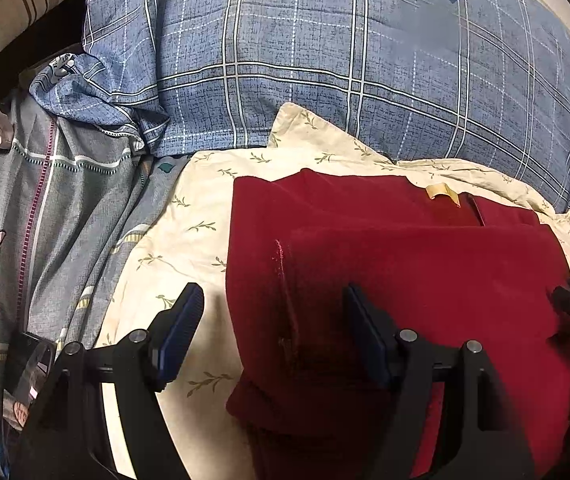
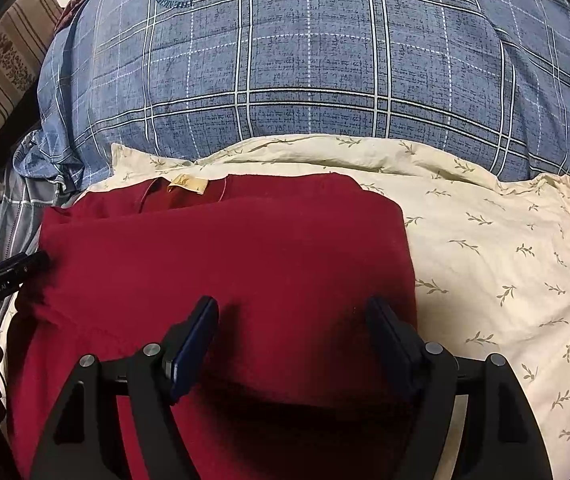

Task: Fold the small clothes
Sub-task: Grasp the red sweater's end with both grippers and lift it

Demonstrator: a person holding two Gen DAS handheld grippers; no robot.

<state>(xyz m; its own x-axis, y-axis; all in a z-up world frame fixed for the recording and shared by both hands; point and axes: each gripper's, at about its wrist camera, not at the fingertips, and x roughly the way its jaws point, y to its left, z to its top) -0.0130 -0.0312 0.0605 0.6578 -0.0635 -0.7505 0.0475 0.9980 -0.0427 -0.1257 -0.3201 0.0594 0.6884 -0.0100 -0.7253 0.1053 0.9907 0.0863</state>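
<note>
The red garment (image 1: pixel 397 272) lay partly folded on a cream leaf-print sheet (image 1: pixel 189 216), on a bed, with a blue plaid pillow (image 1: pixel 325 60) behind it. Its collar end, marked by a tan label (image 2: pixel 187 185), pointed away toward the pillow, so its long axis seemed to run from the person out to the pillow. An upper layer already lay over a lower one, its edge showing as a step across the far part of the cloth.

The left gripper (image 1: pixel 273 328) hovered with its jaws wide apart and nothing between them. It straddled the garment's left edge: the left jaw stood over bare sheet, the right over red cloth. The right gripper (image 2: pixel 293 336) was likewise spread and empty, both jaws over cloth, the outer one just at the right edge. Each gripper sat nearest its own side of the near hem, directly ahead of and below the jaws.

Judging from this, the next fold would likely turn on taking the near end and carrying it toward the label. No containers were in view. A grey patterned quilt (image 1: pixel 45 216) lay to the left.
</note>
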